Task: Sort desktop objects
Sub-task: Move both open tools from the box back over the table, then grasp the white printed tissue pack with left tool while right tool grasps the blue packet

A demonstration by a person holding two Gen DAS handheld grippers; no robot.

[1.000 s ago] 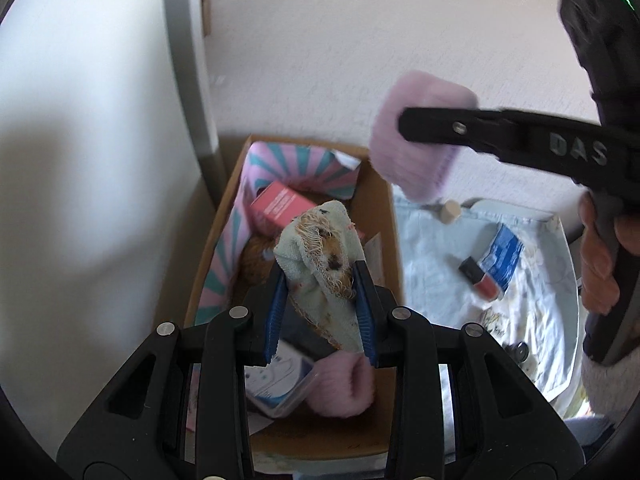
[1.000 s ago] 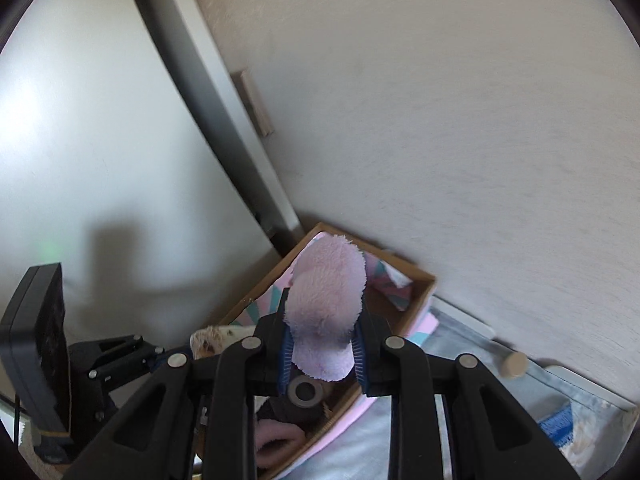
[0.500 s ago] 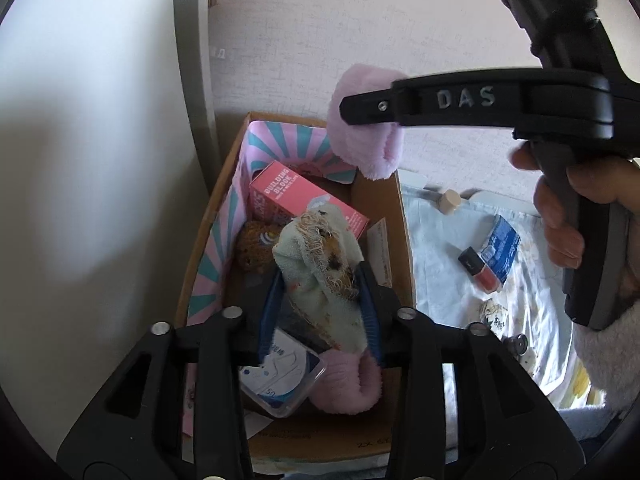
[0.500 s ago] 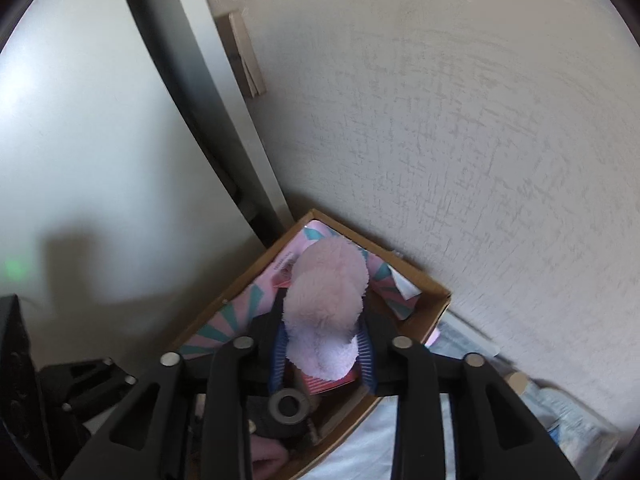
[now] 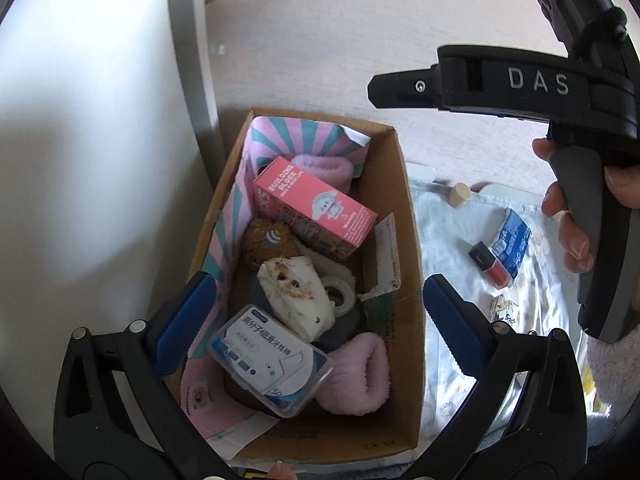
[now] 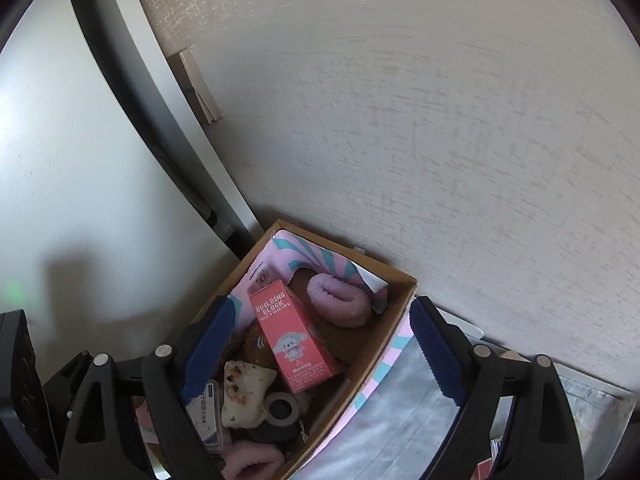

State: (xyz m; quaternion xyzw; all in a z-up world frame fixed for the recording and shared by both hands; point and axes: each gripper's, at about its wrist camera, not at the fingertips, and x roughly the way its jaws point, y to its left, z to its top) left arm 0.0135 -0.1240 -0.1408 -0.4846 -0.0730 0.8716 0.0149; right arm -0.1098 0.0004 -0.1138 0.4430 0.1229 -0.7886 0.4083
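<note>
Two spread grippers, left gripper (image 5: 316, 324), right gripper (image 6: 320, 350), above cardboard box (image 5: 404, 216)

Place: a home
Evidence: cardboard box (image 5: 404, 216) of toys below the tool, patterned cloth (image 5: 460, 240), wallpapered wall (image 6: 400, 120)

A brown cardboard box (image 5: 404, 216) is lined with paper printed in pink and teal sunburst stripes (image 5: 304, 136). Inside lie a coral-pink carton with white lettering (image 5: 316, 204), two fluffy pale-pink fabric rolls (image 5: 360, 372) (image 5: 324, 166), a cream plush toy with brown speckles (image 5: 296, 300), a golden-brown fuzzy toy with a white striped mark (image 5: 268, 244) and a clear plastic case with a blue-and-white label (image 5: 272, 356). Beside the box, a pale blue cloth (image 5: 452, 236) carries a blue packet (image 5: 512, 240) and a black-and-red block (image 5: 492, 266). Both black grippers (image 5: 316, 312) (image 6: 320, 348) have blue finger pads (image 5: 184, 320).
</note>
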